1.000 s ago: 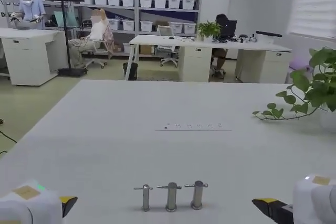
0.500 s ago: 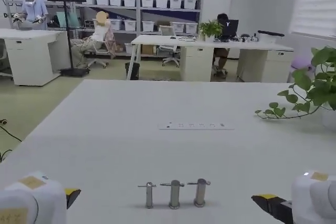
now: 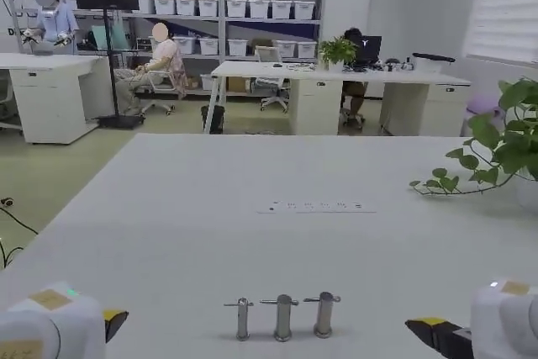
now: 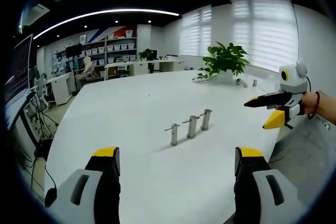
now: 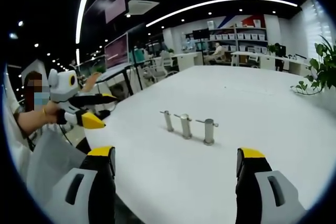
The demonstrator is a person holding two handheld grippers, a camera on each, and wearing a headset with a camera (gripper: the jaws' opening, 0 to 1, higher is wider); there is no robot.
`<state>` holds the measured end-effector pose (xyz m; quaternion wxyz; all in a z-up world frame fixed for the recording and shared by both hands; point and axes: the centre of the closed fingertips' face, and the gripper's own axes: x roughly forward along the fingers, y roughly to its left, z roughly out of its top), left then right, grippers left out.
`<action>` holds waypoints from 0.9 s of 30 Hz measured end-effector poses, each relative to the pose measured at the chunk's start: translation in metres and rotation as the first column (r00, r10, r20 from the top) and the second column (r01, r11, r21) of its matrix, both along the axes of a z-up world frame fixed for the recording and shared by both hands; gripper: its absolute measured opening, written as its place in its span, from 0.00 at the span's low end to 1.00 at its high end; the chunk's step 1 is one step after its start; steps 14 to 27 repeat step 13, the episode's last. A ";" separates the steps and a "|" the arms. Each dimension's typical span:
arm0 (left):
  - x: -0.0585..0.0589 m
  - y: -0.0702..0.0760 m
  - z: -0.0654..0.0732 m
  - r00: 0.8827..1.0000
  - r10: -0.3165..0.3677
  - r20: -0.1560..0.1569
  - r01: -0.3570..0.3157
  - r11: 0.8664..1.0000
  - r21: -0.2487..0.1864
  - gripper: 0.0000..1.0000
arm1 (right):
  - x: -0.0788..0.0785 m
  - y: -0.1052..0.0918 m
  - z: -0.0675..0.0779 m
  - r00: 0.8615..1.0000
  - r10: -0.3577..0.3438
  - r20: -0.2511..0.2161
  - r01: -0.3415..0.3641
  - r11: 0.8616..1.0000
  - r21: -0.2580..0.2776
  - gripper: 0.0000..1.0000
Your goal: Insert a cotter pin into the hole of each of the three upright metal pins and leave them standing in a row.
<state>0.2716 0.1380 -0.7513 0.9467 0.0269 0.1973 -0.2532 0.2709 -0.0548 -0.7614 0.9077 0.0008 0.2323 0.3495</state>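
On table (image 3: 252, 182), three metal pins (image 3: 282, 319) upright in row, cotter pins (image 3: 279, 301) through; left gripper (image 4: 177, 156), right gripper (image 5: 176, 154) fingers apart.

In the head view, the bottom edge is cutting off the left hand-held gripper (image 3: 113, 320) and the right hand-held gripper (image 3: 430, 329), leaving just a yellow tip and some white body of each. The cotter pins (image 3: 271, 301) crossing the three metal pins (image 3: 282, 325) are appearing too small to make out their shape. The right edge is cropping the plant (image 3: 496, 145). A strip of marks (image 3: 315, 206) on the counter (image 3: 185, 208) is blurring beyond reading.
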 end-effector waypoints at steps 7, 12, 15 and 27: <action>0.000 0.001 0.001 1.000 -0.004 0.001 0.004 1.000 0.008 0.90 | 0.000 0.000 0.000 1.000 0.005 -0.006 -0.005 1.000 0.000 0.94; 0.002 0.001 0.002 1.000 -0.006 0.003 0.006 1.000 0.005 0.90 | 0.001 -0.001 0.000 1.000 0.006 -0.005 -0.006 1.000 -0.004 0.94; 0.002 0.001 0.002 1.000 -0.006 0.003 0.006 1.000 0.006 0.89 | 0.002 -0.001 0.000 1.000 0.006 -0.006 -0.006 1.000 -0.004 0.93; 0.002 0.001 0.002 1.000 -0.006 0.003 0.006 1.000 0.006 0.89 | 0.002 -0.001 0.000 1.000 0.006 -0.006 -0.006 1.000 -0.004 0.93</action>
